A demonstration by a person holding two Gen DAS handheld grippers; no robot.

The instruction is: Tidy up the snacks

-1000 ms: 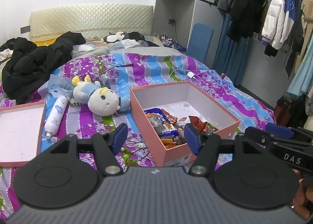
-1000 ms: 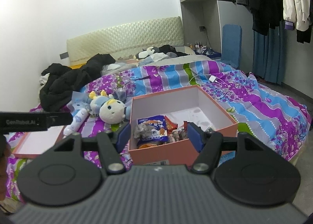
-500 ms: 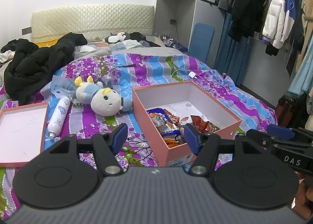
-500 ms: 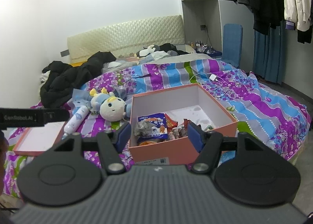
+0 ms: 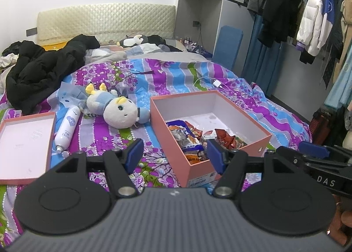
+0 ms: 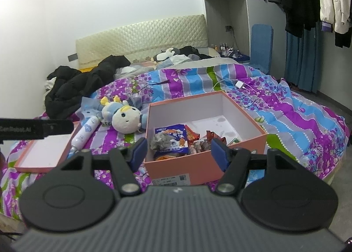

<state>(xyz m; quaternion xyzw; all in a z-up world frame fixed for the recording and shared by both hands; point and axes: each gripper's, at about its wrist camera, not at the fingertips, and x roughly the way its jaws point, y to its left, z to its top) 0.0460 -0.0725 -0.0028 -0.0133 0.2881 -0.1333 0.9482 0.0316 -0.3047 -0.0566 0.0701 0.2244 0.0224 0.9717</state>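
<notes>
An open pink cardboard box (image 5: 164, 133) (image 6: 206, 169) sits on the bed near its front edge. Several snack packets (image 5: 187, 139) (image 6: 171, 139) lie in its near half, a blue-and-white bag among them; the far half shows bare white floor. My left gripper (image 5: 175, 152) hovers short of the box's near-left corner, open, with nothing between its blue pads. My right gripper (image 6: 178, 151) hangs in front of the box's near wall, also open and empty. Each gripper's black body shows at the edge of the other's view.
The box's lid (image 5: 24, 139) (image 6: 44, 150) lies upturned to the left. Between lid and box lie a white bottle (image 5: 67, 128) and a plush toy (image 5: 116, 108). A black jacket (image 5: 44, 69) lies further back, a charger cable (image 5: 217, 83) behind the box, and hanging clothes (image 5: 312, 20) at right.
</notes>
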